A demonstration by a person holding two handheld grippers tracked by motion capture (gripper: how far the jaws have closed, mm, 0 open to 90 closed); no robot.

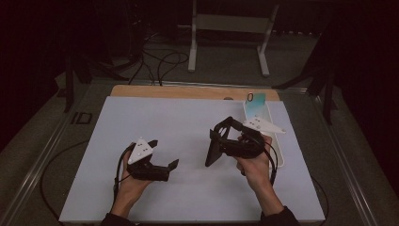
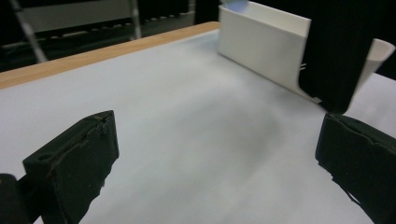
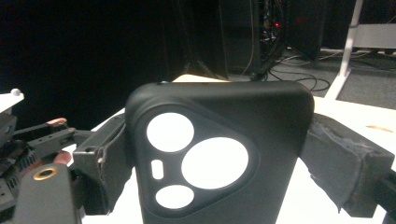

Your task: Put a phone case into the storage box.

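— What is staying hidden here?

— The phone case [image 3: 219, 154] is getting cut off at the bottom of the right gripper view, and the white tray [image 2: 261, 44] is sitting partly behind it.

— Which way is it pointing?

— It is standing on end above the surface [image 1: 188, 127], camera holes away from the surface. The right gripper [image 1: 221, 136] fingers are clamping its sides; the left gripper [image 1: 162, 157] fingers are gaping wide, holding nothing.
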